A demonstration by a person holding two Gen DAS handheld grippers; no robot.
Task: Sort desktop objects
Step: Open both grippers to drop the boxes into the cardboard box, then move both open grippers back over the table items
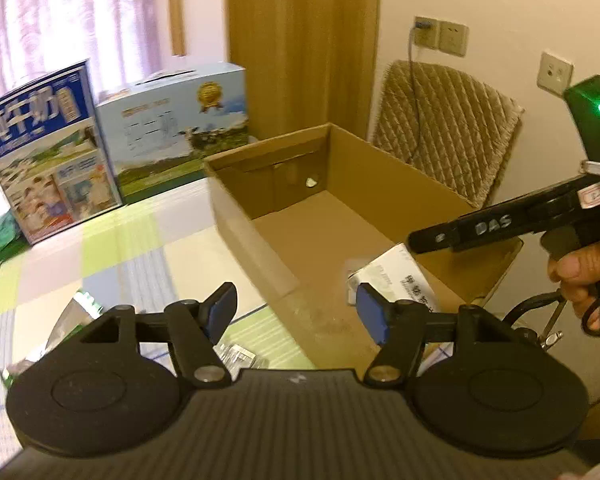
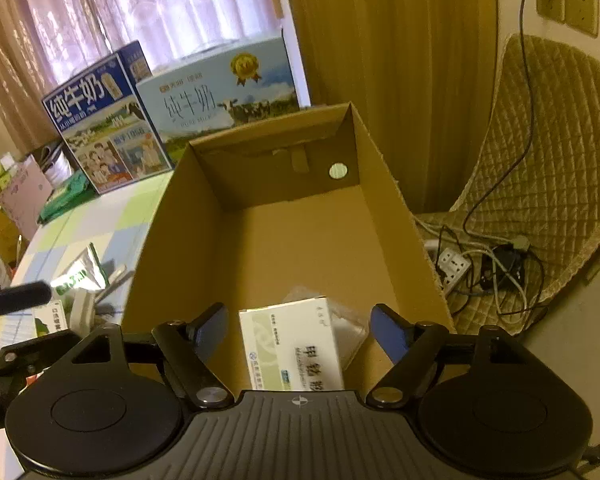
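**What Our Hand-Held Grippers Look Like**

We carry two matching tools. Our left hand-held gripper (image 1: 296,312) has a ribbed dark grey body, two round black discs at its sides, and black linkage arms pinned with silver rivets. Its fingers (image 1: 374,314) end in blue pads. Our right hand-held gripper (image 2: 300,332) shares the same build, with a small white cross-shaped mark on the ribbed body. Seen from the left wrist camera, the right tool shows a black pistol-style handle, a black bar with "DAS" written in white, a red-and-white label, a dark upright piece with a glowing green light, and a thin black cable looping below our right hand (image 1: 584,276).
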